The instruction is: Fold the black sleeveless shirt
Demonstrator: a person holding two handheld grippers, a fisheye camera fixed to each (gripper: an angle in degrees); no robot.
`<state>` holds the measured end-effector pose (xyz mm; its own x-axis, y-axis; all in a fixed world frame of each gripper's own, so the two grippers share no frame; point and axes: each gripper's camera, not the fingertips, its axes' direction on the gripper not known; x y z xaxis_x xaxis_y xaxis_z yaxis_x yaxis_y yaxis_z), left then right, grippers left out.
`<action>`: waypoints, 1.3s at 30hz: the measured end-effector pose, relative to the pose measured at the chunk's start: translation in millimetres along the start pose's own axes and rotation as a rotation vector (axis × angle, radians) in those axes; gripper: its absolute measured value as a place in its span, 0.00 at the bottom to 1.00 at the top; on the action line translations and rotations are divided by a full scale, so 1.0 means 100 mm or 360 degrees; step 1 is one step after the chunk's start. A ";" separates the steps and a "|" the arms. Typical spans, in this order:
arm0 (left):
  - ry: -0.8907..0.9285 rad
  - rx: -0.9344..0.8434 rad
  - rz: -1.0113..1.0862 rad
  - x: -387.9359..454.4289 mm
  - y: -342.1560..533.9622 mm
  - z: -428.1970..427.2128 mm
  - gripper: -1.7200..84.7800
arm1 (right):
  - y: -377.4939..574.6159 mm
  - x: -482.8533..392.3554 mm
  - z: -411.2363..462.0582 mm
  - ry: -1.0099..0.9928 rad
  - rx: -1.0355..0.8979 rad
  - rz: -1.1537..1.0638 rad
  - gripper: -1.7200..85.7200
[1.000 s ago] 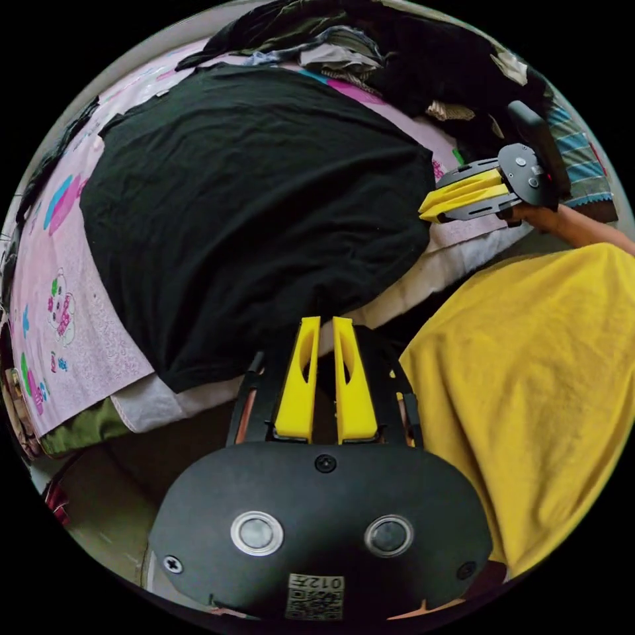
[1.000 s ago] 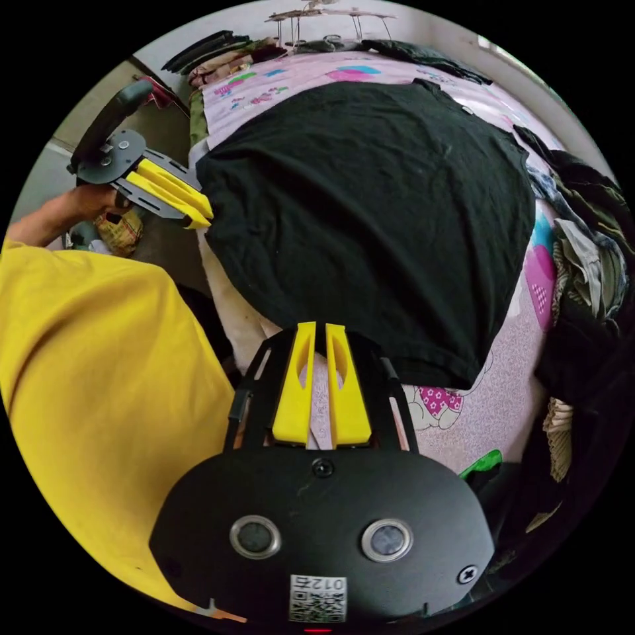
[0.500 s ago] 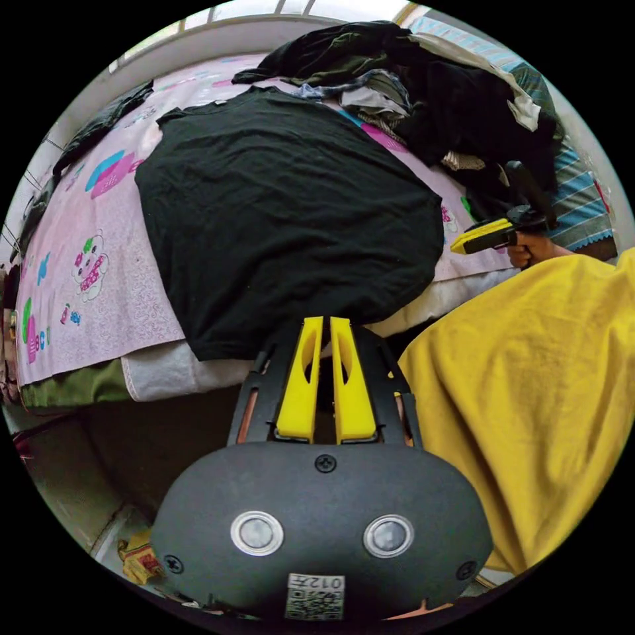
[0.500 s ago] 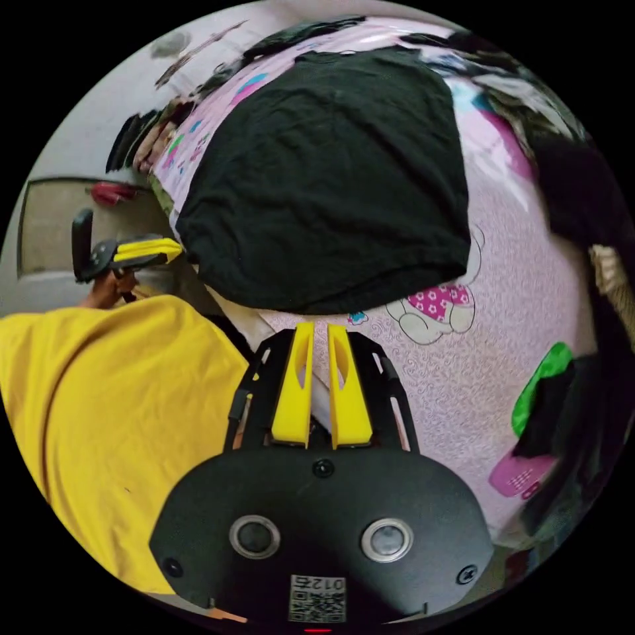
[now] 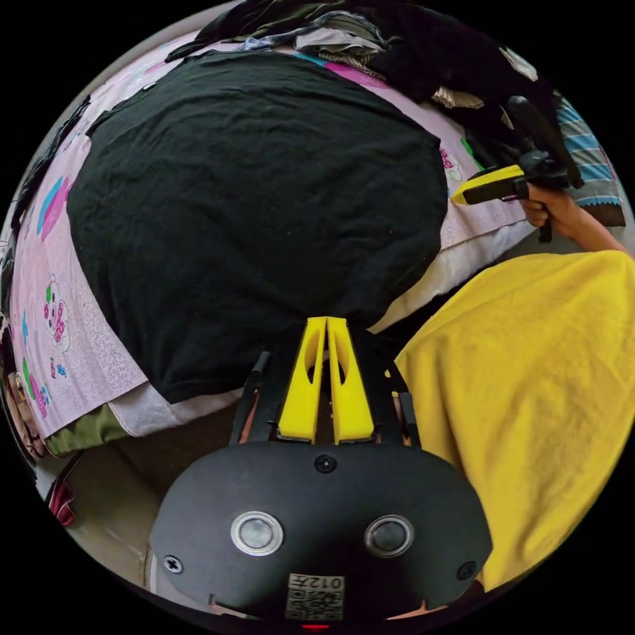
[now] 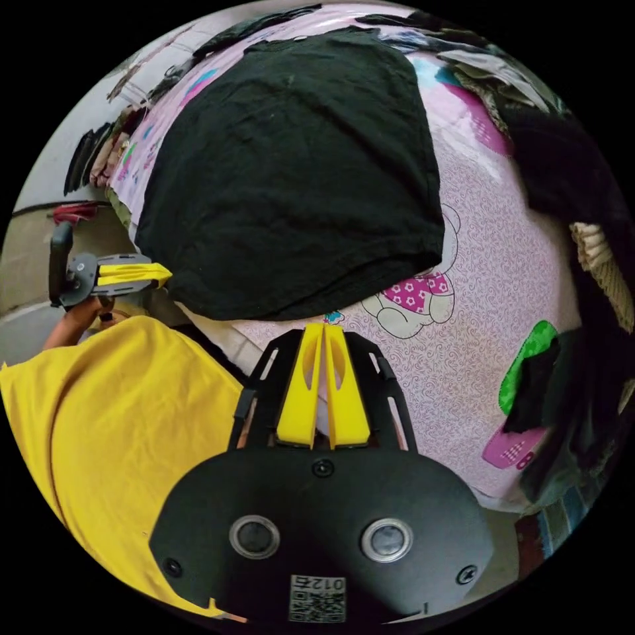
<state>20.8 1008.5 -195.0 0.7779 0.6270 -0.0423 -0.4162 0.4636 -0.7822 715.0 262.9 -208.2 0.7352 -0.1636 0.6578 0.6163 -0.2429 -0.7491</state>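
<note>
I held my left gripper (image 5: pixel 326 322) low at the near edge of the bed (image 5: pixel 86 344), its jaws pressed together on nothing, tips just at the hem of the black sleeveless shirt (image 5: pixel 251 192) that lay spread flat on the pink sheet. My right gripper (image 6: pixel 324 329), also closed and empty, hovered over bare sheet just beside the shirt's near corner. A heap of clothes (image 6: pixel 582 198) crowded the side past it.
</note>
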 end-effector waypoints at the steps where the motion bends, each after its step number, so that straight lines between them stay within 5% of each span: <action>1: 0.0034 -0.0023 -0.0015 0.00 -0.06 -0.02 0.02 | -0.03 -0.02 0.02 0.0040 -0.0018 -0.0030 0.03; 7: 0.0239 -0.0119 -0.0012 -0.04 -0.29 -0.07 0.02 | -0.07 -0.01 0.10 0.0144 -0.0060 -0.0280 0.03; 15: -0.0050 -0.0103 0.0208 0.45 -0.43 -0.23 0.02 | -0.07 0.10 0.19 0.0258 -0.0080 -0.0443 0.03; 25: 0.0092 -0.0077 -0.0175 0.51 -0.48 -0.37 0.03 | -0.03 1.75 -0.05 -0.0631 0.0313 0.0772 0.03; 39: -0.0222 0.0130 0.0233 1.33 -0.75 -0.90 0.05 | 0.28 2.39 0.34 -0.1040 0.0346 0.1125 0.04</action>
<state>197.4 1000.9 -197.8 0.6360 0.7692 -0.0613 -0.5614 0.4068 -0.7206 917.8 249.3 -74.2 0.9251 0.3732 -0.0699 -0.0344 -0.1009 -0.9943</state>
